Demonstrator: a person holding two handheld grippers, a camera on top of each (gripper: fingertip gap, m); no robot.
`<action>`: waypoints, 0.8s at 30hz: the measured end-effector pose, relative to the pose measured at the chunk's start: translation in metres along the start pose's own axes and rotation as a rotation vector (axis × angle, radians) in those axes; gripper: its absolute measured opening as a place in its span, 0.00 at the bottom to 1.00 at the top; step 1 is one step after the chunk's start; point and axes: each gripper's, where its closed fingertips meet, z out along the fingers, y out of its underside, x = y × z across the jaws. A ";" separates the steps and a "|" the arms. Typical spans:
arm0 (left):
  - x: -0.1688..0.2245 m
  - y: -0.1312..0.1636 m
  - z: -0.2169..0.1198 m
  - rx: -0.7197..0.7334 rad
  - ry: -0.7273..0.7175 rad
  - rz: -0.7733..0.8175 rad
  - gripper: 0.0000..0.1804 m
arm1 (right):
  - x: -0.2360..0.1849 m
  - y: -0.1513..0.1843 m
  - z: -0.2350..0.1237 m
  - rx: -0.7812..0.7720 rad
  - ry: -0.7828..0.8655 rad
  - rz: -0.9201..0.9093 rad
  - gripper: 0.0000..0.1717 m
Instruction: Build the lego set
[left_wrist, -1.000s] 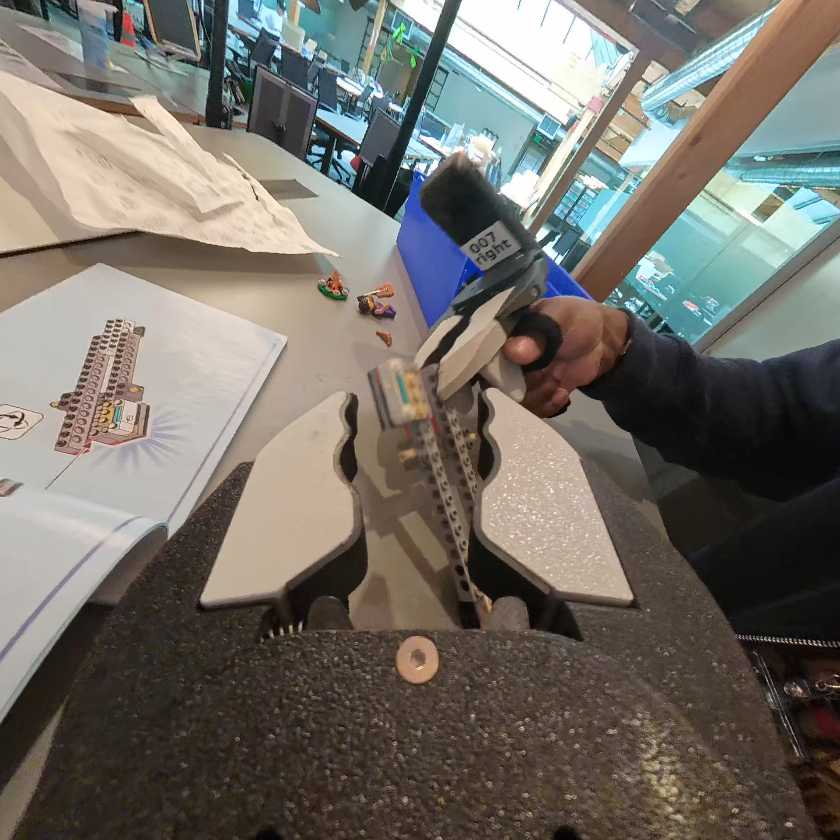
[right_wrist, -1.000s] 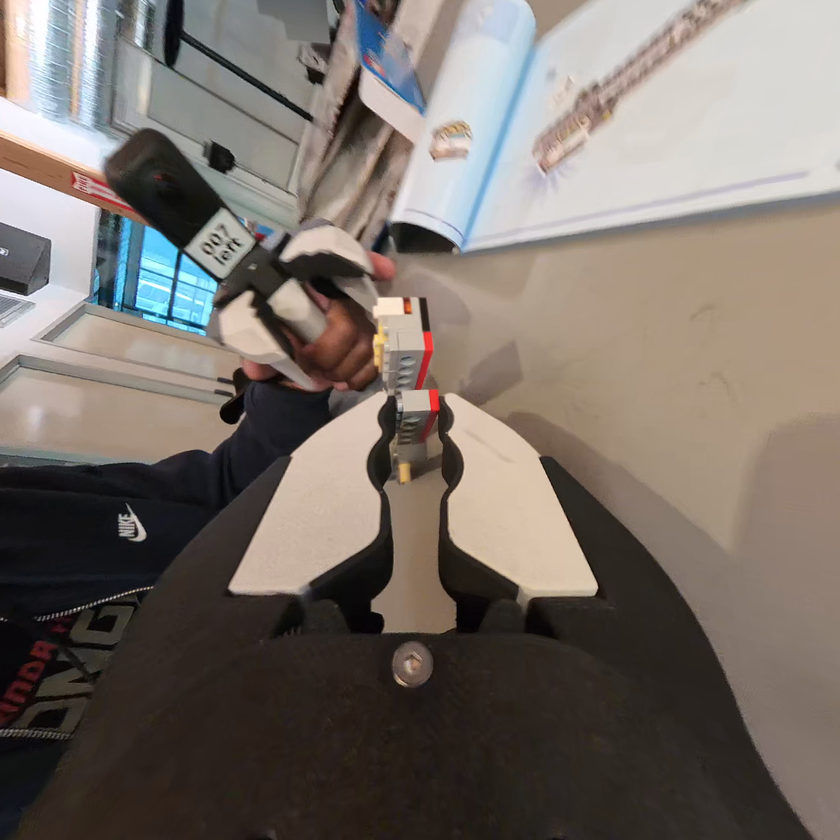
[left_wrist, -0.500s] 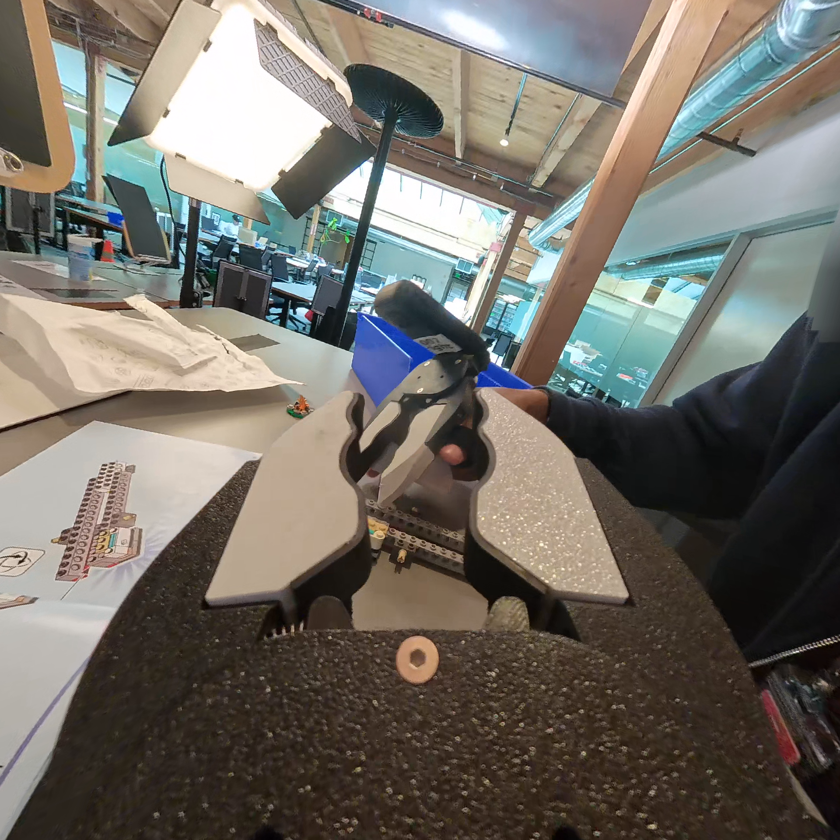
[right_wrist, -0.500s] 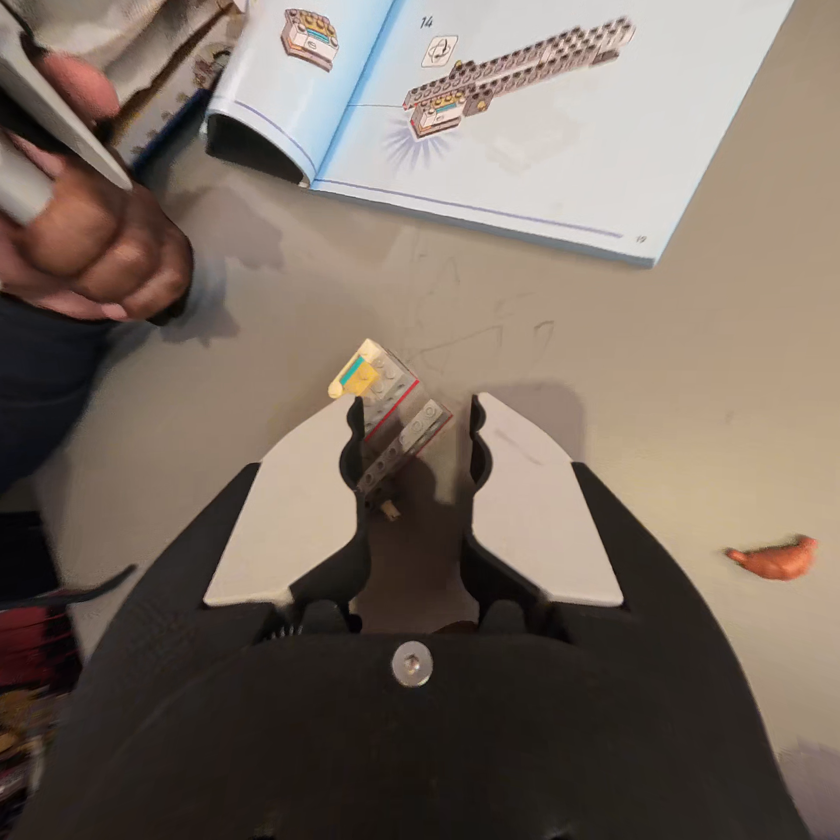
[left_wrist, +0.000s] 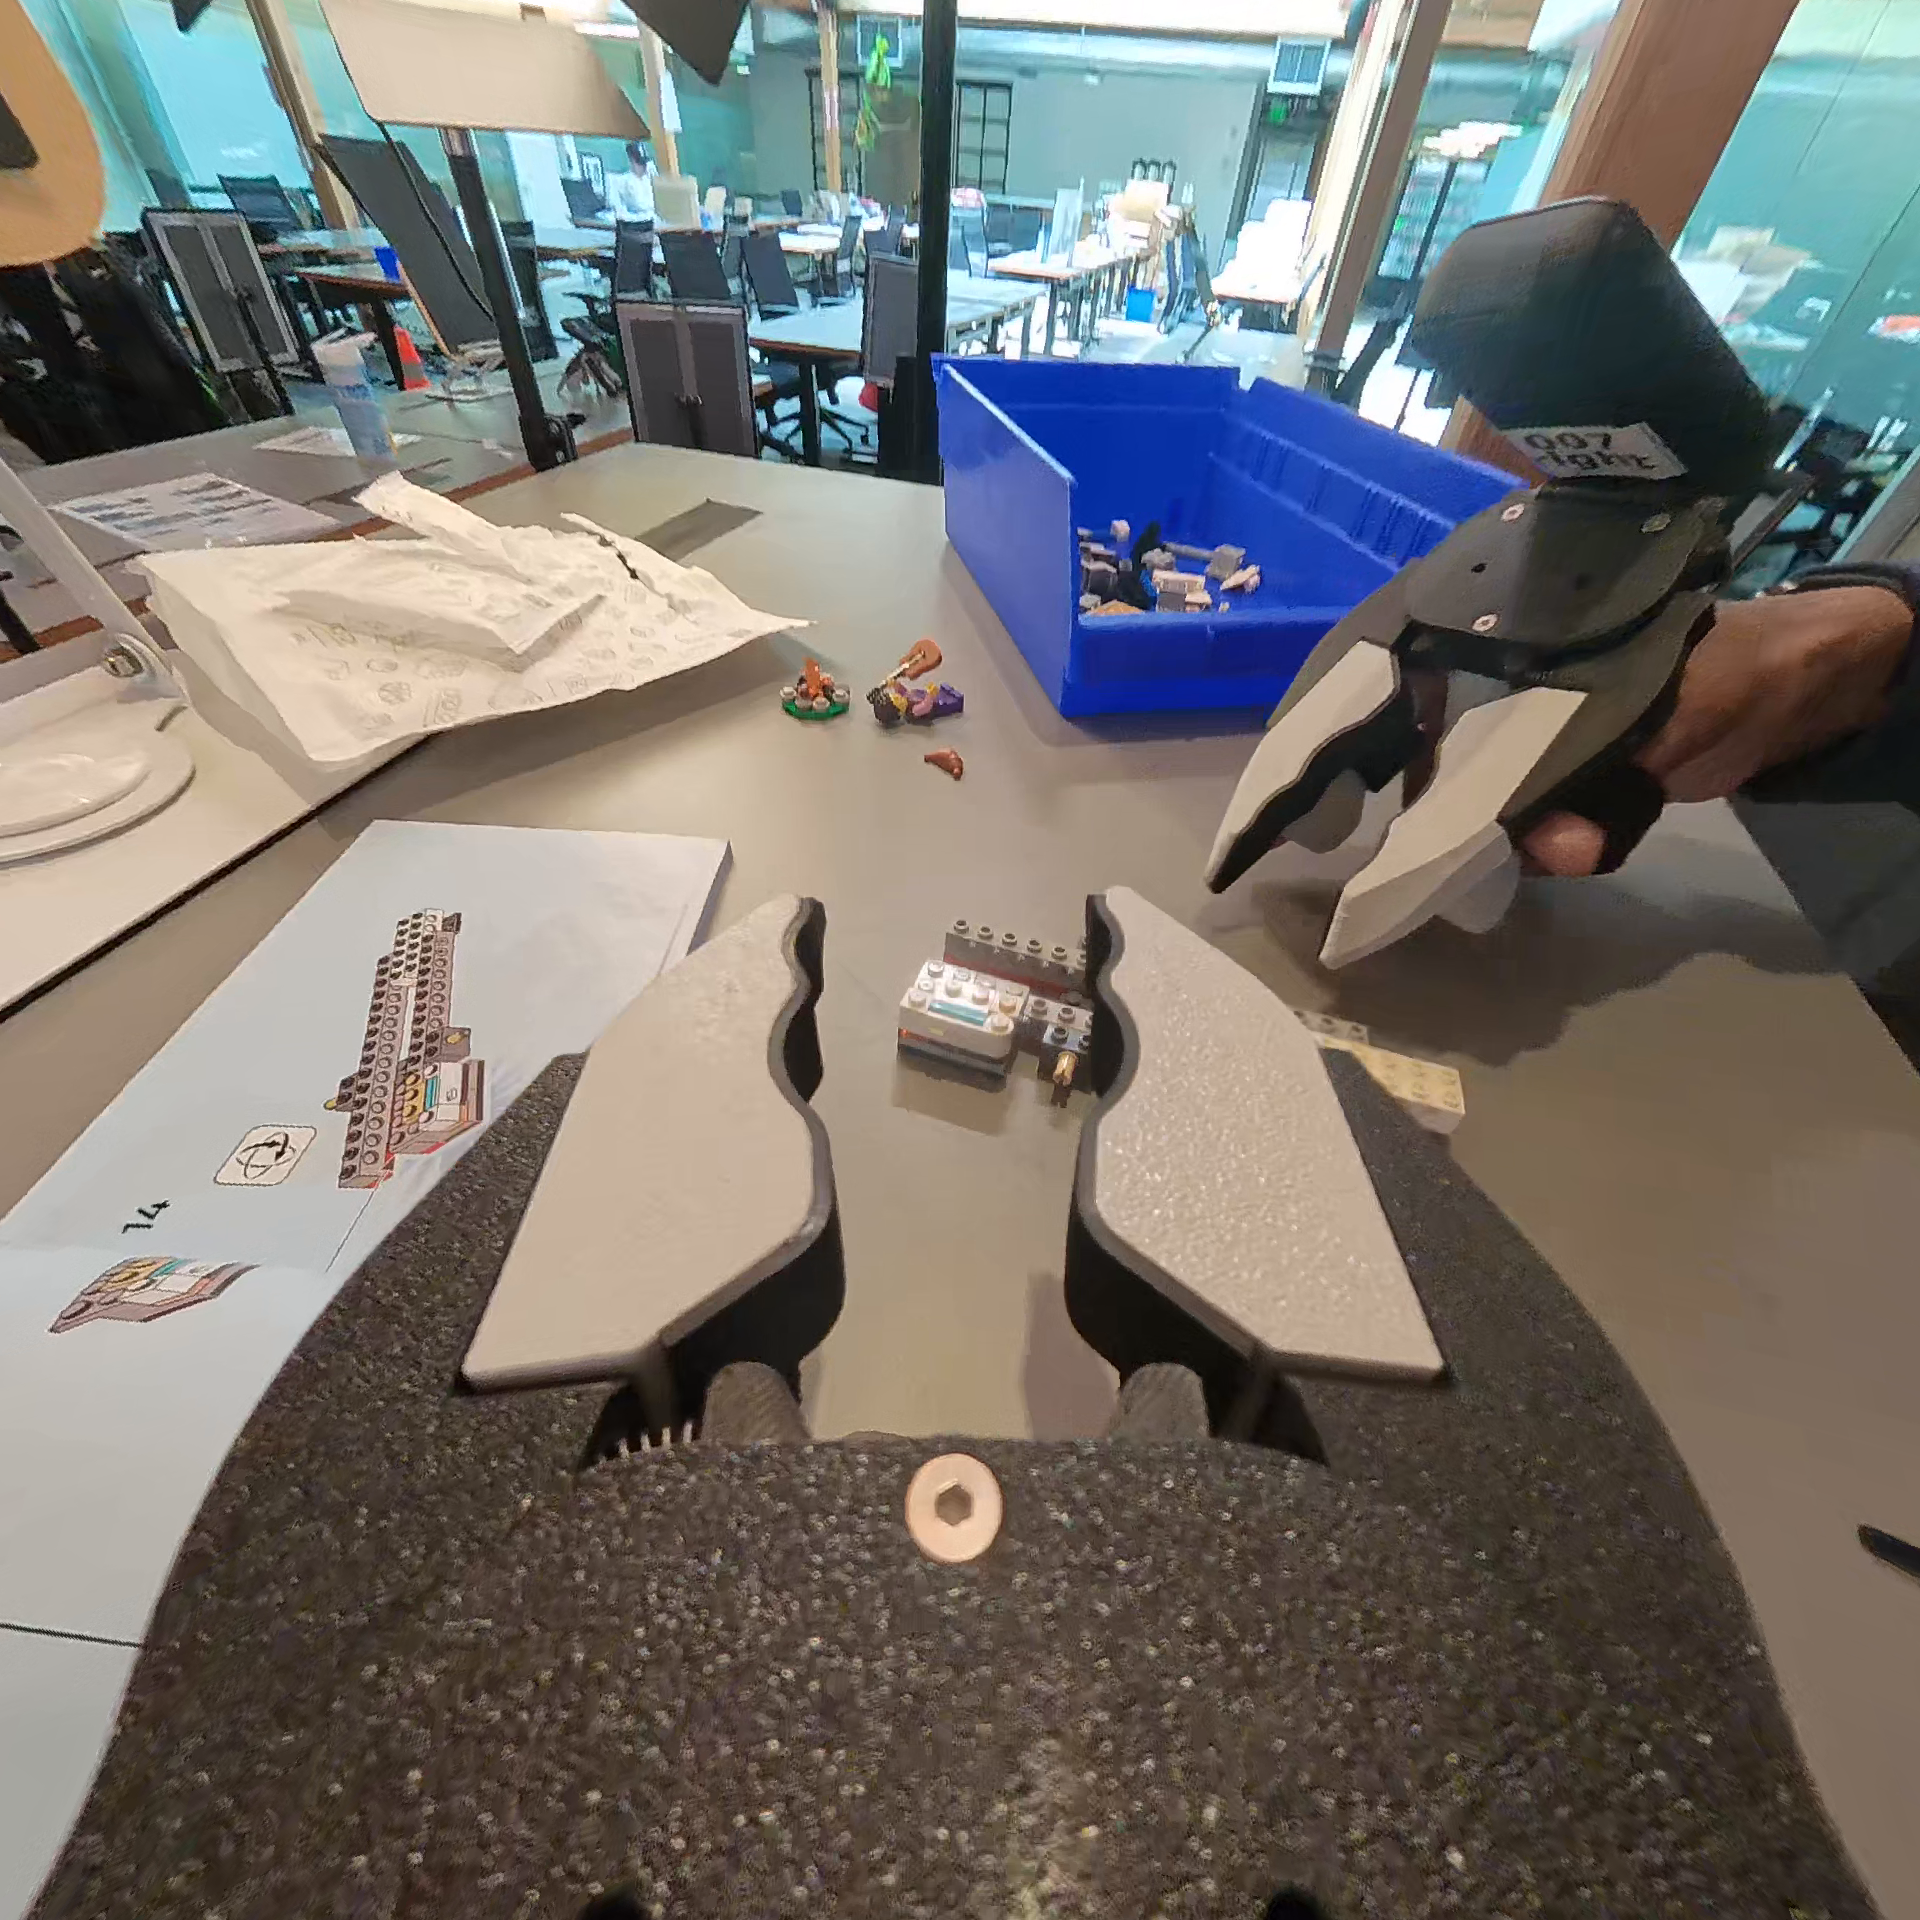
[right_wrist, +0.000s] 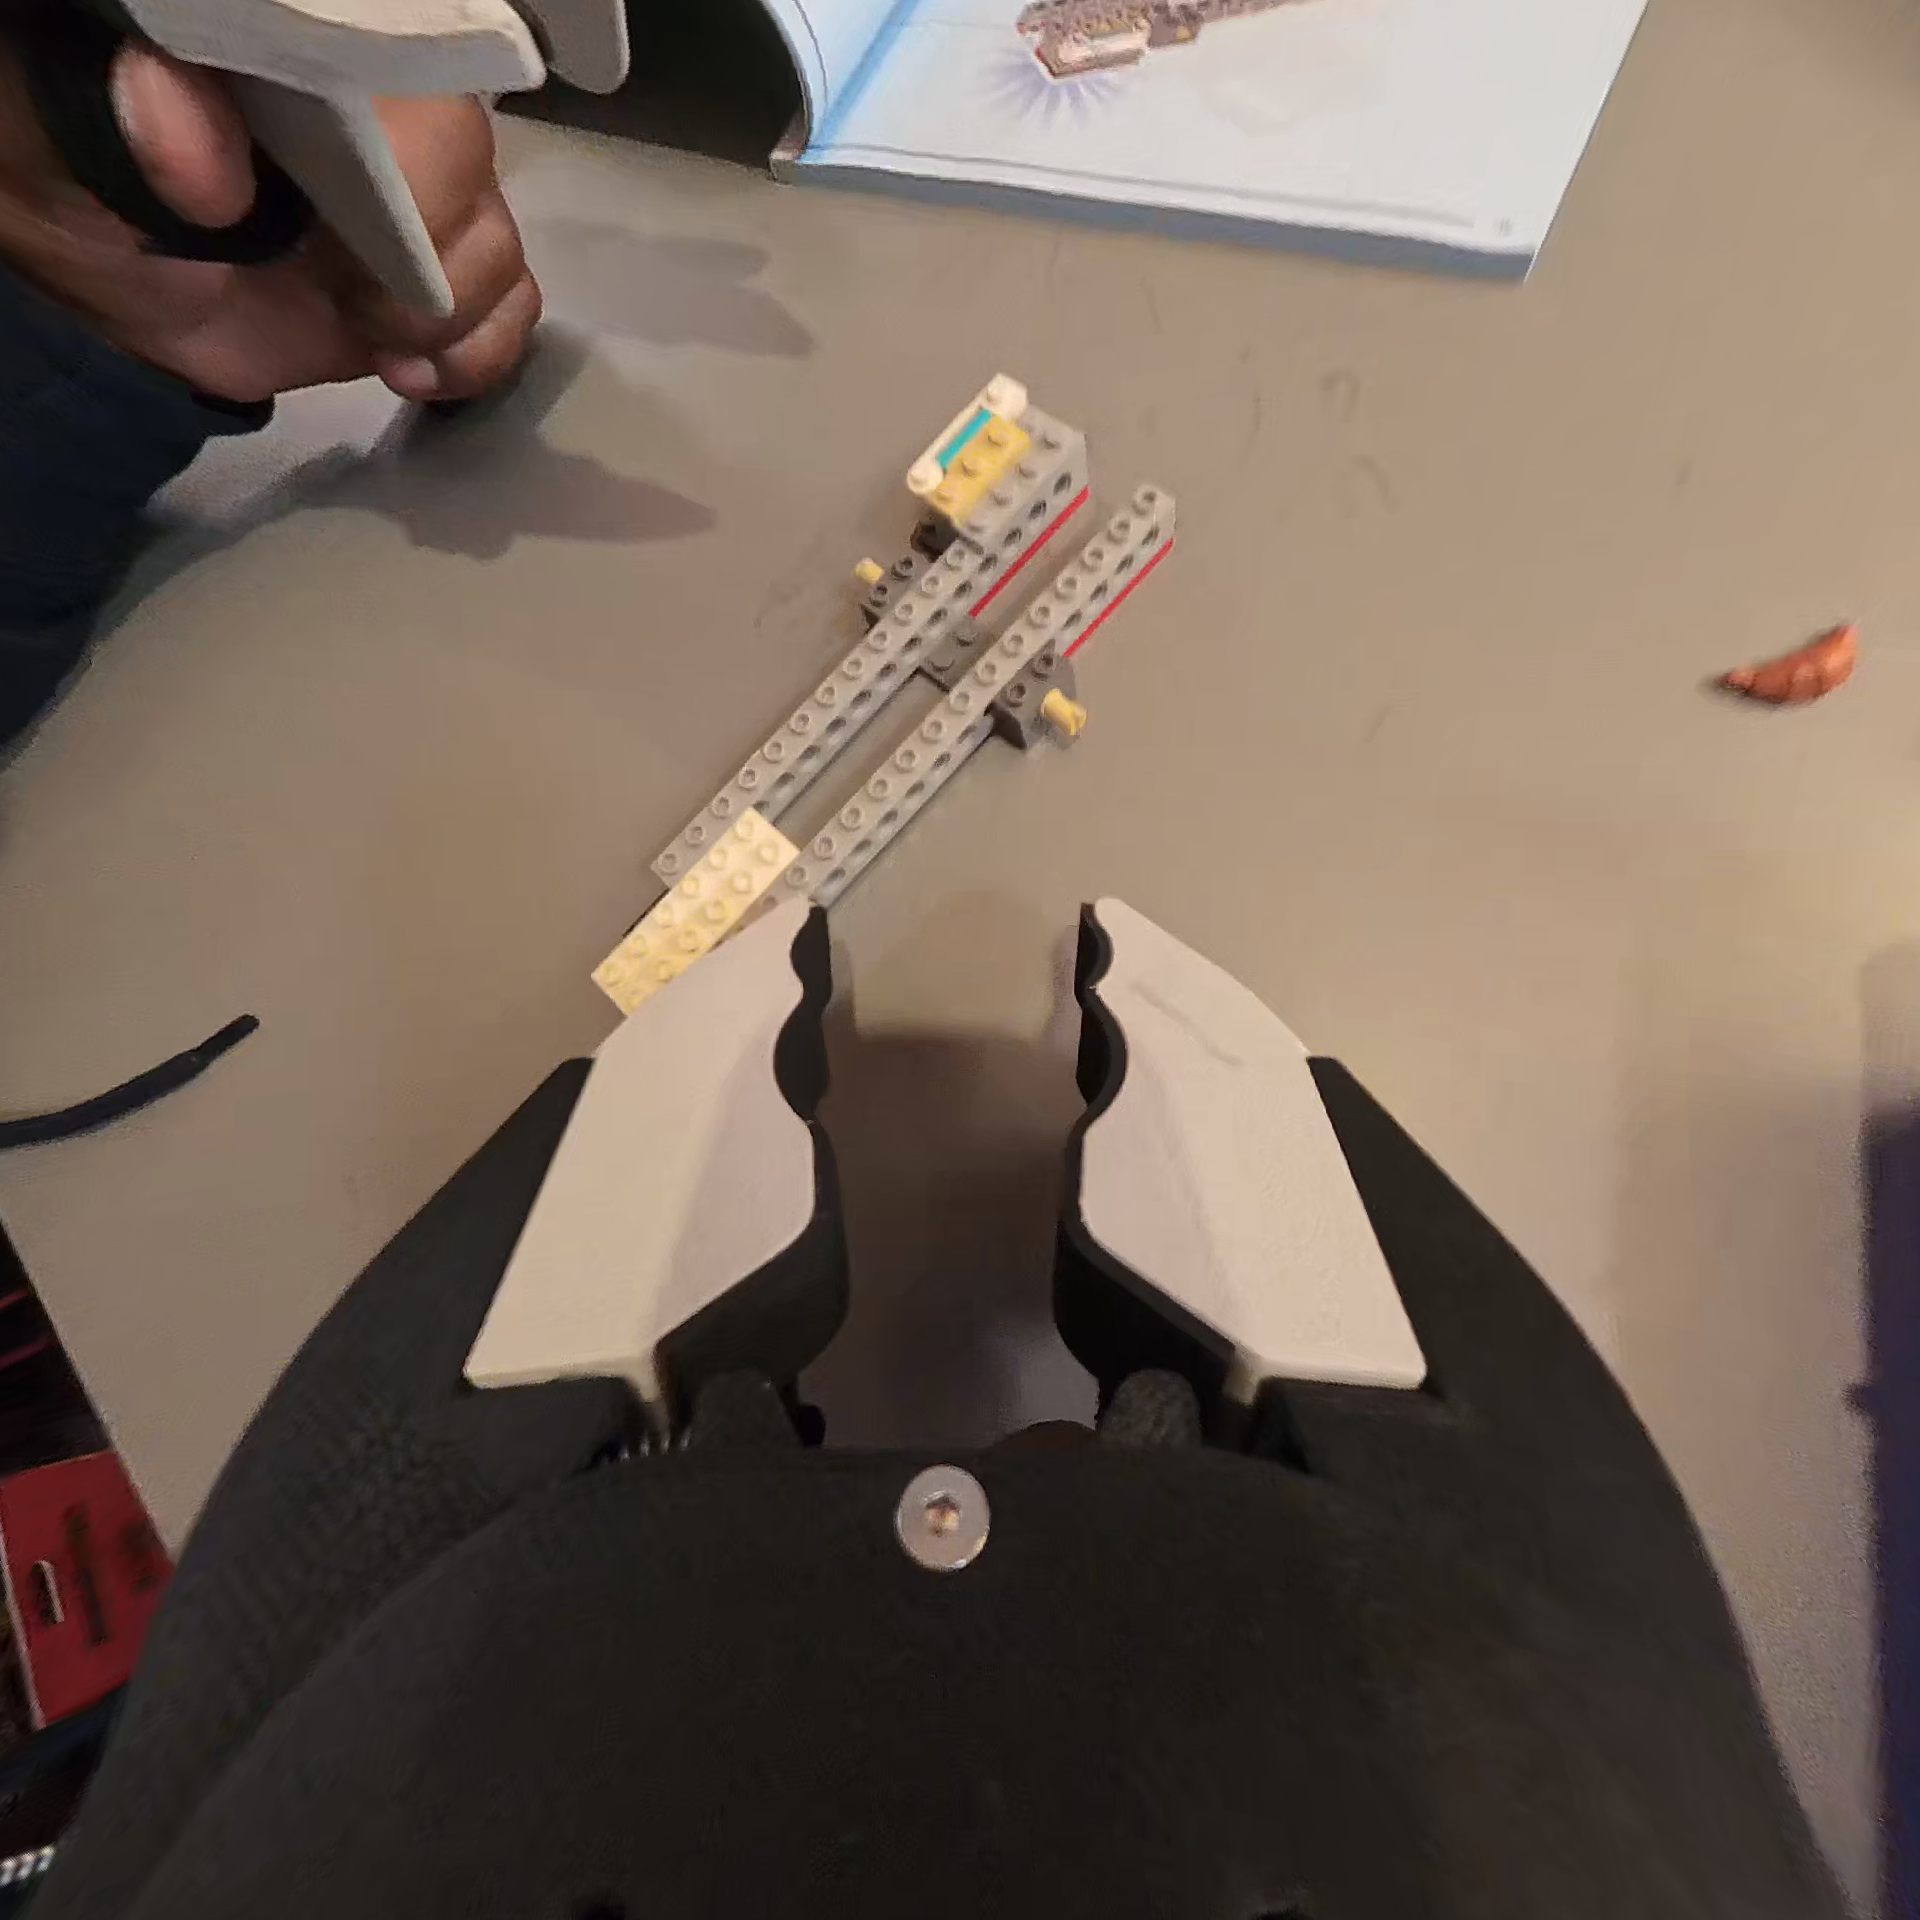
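A long grey brick assembly (right_wrist: 914, 686) with a tan plate at one end and a white and yellow block at the other lies flat on the grey table (right_wrist: 1455, 831). My right gripper (right_wrist: 951, 920) is open and empty, its left fingertip just short of the tan end. In the left wrist view the assembly (left_wrist: 977, 1013) lies on the table just beyond my open, empty left gripper (left_wrist: 951, 914), close to the right fingertip, and the right gripper (left_wrist: 1283, 920) hovers open to the right. The left gripper's fingers (right_wrist: 384, 197) show at the top left of the right wrist view.
An open instruction booklet (left_wrist: 416, 997) lies to the left. A blue bin (left_wrist: 1195, 665) with several small parts stands at the back. Two small figures (left_wrist: 816, 691) (left_wrist: 914, 691) and a brown piece (left_wrist: 945, 764) lie before it. A crumpled white paper bag (left_wrist: 436, 623) lies far left.
A second ago both grippers held the assembly in the air. It was laid on the table, the right gripper opened and drew back, and the left gripper backed off it.
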 end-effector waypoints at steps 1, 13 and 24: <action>0.001 0.002 0.001 -0.016 -0.002 0.012 0.27 | -0.001 0.002 0.001 0.004 -0.011 0.027 0.27; 0.010 0.023 0.009 -0.167 0.030 0.042 0.27 | 0.006 0.001 0.005 0.019 0.070 0.020 0.30; -0.005 0.007 -0.002 -0.041 -0.003 -0.057 0.27 | 0.010 -0.054 0.002 0.200 0.222 -0.140 0.30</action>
